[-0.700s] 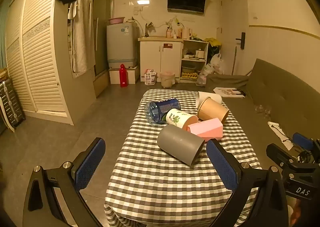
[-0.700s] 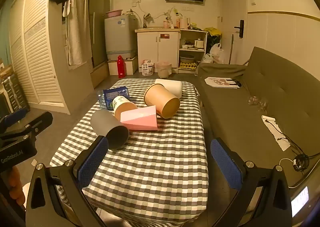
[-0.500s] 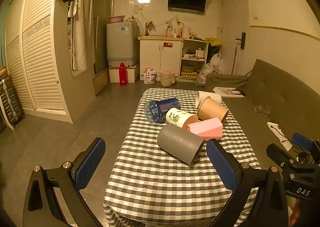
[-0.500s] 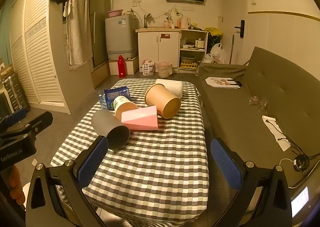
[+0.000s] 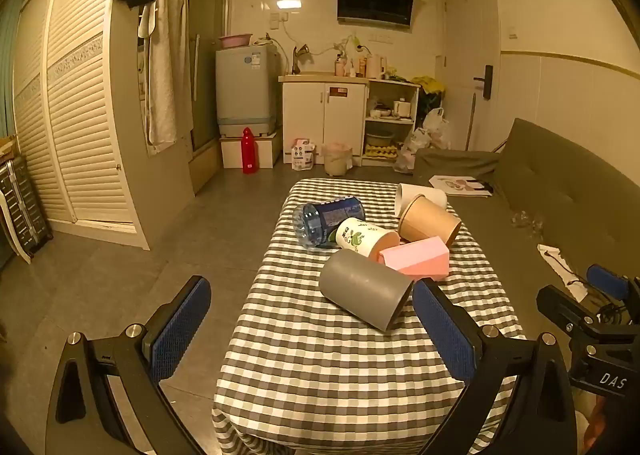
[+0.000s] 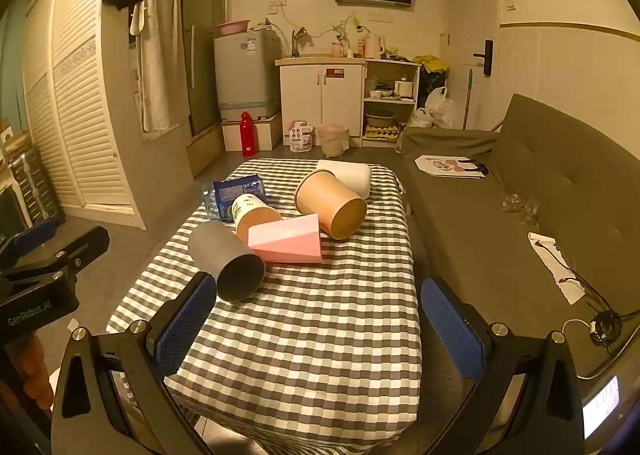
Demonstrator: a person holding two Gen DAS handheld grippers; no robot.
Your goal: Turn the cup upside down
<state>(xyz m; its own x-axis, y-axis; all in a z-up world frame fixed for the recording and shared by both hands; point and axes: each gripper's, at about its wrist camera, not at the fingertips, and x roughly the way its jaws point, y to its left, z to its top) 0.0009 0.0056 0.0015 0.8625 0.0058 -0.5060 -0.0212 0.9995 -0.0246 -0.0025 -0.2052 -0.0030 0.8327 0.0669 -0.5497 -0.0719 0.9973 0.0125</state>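
Observation:
A grey cup (image 5: 366,291) lies on its side on the checked table (image 5: 328,367), mouth toward me and right; it also shows in the right wrist view (image 6: 226,261). Behind it lie a white printed cup (image 5: 366,241), a brown paper cup (image 5: 430,219), a white cup (image 5: 420,193) and a pink box (image 5: 416,262). My left gripper (image 5: 316,331) is open and empty, held short of the grey cup. My right gripper (image 6: 320,329) is open and empty above the near part of the table (image 6: 320,355).
A blue-labelled plastic bottle (image 5: 326,219) lies at the table's left. A grey sofa (image 6: 540,207) runs along the right side with cables and papers on it. Open floor lies left of the table; kitchen cabinets (image 5: 324,123) stand at the back.
Both grippers have drifted slightly; the table and cups sit a touch higher and nearer in the right wrist view. Nothing on the table has moved.

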